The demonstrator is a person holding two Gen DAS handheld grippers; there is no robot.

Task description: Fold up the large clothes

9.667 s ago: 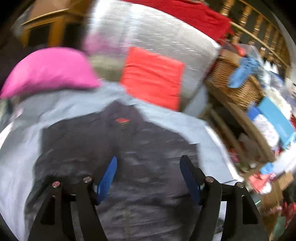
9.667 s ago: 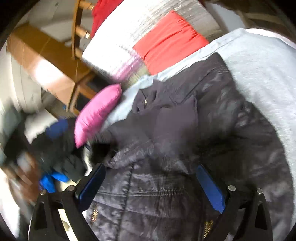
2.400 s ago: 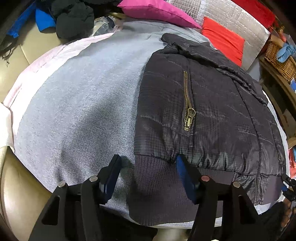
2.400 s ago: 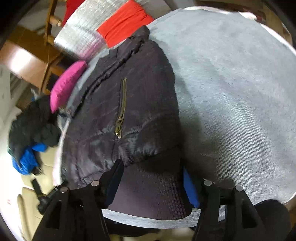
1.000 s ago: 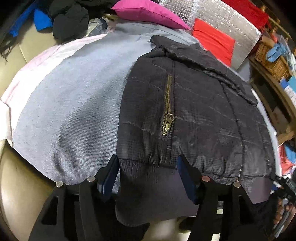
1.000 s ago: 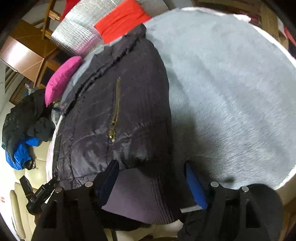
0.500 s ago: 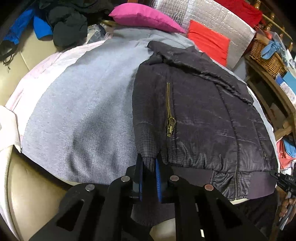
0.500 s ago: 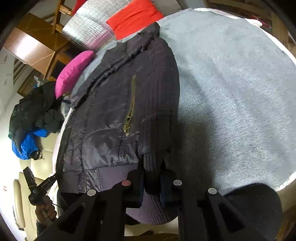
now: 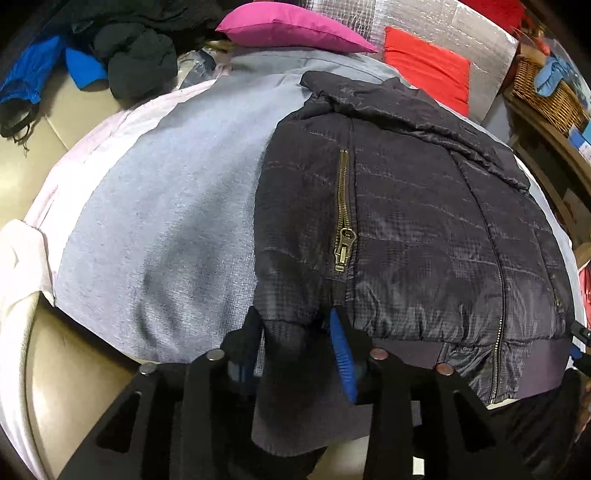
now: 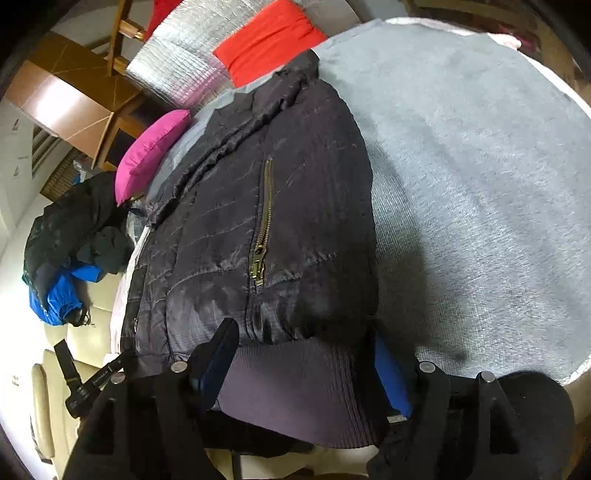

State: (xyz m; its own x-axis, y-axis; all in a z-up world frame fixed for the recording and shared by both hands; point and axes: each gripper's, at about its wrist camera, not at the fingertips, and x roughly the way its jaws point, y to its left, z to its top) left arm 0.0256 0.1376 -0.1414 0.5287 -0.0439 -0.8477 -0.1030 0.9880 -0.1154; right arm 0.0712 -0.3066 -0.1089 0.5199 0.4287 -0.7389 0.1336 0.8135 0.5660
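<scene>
left wrist view: the jacket (image 9: 406,229) lies flat on a grey blanket (image 9: 177,206), zip pocket up, with a pink pillow (image 9: 288,26) beyond its collar. the left gripper (image 9: 295,343) sits at the jacket's near hem; its jaws have just been opening, and the ribbed cuff hangs loose between them, released.

right wrist view: the right gripper (image 10: 306,365) straddles the jacket's ribbed hem (image 10: 306,384) with its jaws standing wide, not pressing it. the blanket (image 10: 480,184) spreads right of the jacket (image 10: 240,221).
</scene>
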